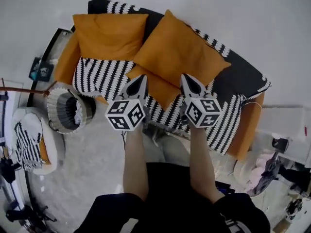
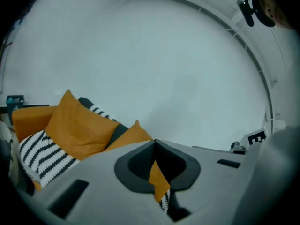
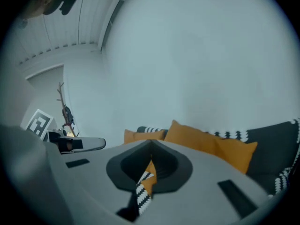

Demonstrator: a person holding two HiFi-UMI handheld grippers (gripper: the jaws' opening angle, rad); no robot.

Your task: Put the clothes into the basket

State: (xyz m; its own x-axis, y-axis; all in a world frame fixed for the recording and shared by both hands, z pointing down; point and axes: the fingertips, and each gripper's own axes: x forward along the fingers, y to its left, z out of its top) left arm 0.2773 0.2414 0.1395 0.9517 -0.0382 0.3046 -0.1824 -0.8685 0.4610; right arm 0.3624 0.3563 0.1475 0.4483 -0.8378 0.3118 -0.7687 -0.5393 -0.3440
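Both hand-held grippers, left (image 1: pixel 141 81) and right (image 1: pixel 188 80), have their jaws pressed together on nothing, side by side above the sofa (image 1: pixel 243 74). Left of the left one, apart from it, the basket (image 1: pixel 53 106) stands on the floor with pale cloth (image 1: pixel 77 111) inside.

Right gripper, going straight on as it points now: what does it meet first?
Likely the orange cushions, which sit just beyond the right gripper's shut tips. Depth is unclear; it might pass over them to the white wall.
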